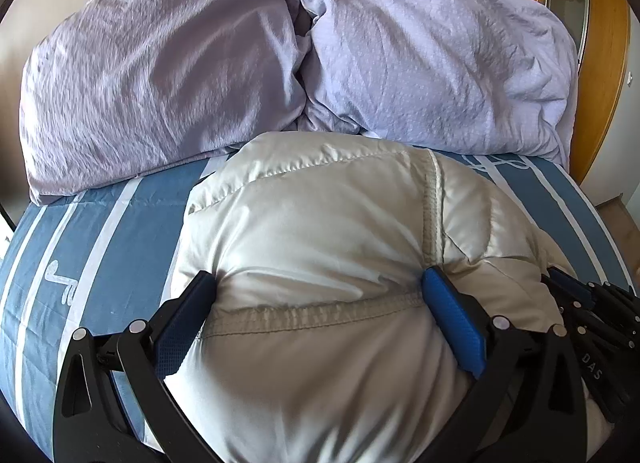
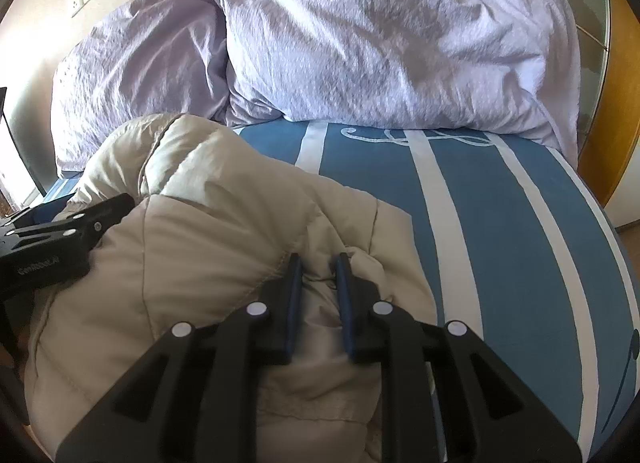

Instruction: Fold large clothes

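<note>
One puffer jacket (image 1: 320, 231), two pillows (image 1: 160, 75); left gripper (image 1: 320, 287) fingers wide, straddling jacket; right gripper (image 2: 318, 263) fingers pinching jacket.

a: how does the left claw (image 1: 316, 283) stand?

b: spread as wide as it goes, angled downward. its two blue pads (image 1: 454, 323) sit far apart, one on each side of a puffy bulge of the jacket (image 1: 320, 231), touching its sides.

a: is it squeezing that bulge?

b: cannot tell; the pads rest against the fabric, nothing more is clear.

a: and the right claw (image 2: 318, 263)?

b: nearly closed, also tilted downward. its pads (image 2: 344, 295) stand close and parallel, pinching a narrow fold of the jacket between them.

a: do the two claws meet?

b: no. from the right wrist, the left claw's black frame shows at the left edge, apart.
</note>
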`<action>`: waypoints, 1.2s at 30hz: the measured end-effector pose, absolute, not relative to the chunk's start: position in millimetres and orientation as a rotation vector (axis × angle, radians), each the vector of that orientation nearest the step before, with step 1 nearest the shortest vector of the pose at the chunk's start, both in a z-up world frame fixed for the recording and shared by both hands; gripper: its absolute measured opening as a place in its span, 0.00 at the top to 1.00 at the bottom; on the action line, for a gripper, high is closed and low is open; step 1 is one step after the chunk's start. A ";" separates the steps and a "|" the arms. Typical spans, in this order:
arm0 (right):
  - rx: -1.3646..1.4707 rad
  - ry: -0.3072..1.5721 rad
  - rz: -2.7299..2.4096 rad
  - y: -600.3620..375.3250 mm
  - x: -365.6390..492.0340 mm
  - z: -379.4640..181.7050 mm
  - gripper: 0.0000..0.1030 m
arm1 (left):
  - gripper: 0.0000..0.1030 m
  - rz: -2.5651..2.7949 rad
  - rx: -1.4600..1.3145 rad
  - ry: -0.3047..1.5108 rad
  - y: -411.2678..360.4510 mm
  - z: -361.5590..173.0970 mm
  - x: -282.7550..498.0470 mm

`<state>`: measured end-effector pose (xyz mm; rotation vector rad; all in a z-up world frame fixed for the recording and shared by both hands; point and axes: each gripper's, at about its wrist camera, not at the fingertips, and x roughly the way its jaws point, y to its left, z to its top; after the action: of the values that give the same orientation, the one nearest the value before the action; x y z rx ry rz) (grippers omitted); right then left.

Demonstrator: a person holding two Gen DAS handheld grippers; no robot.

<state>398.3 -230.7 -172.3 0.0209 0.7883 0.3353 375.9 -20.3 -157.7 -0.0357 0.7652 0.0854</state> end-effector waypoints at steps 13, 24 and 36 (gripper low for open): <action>0.014 0.761 0.317 -228.4 396.2 -172.9 0.82 | 0.01 0.077 -0.052 0.750 -16.5 -162.1 377.8; 0.013 0.757 0.318 -229.2 396.0 -173.2 0.82 | 0.01 0.076 -0.057 0.743 -15.6 -163.4 379.4; 0.013 0.750 0.320 -229.6 396.2 -173.7 0.82 | 0.01 0.077 -0.056 0.742 -15.6 -163.6 380.1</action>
<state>396.2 -229.6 -173.7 0.0129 0.7504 0.3198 380.1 -15.6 -163.6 -0.0564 0.7417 0.0766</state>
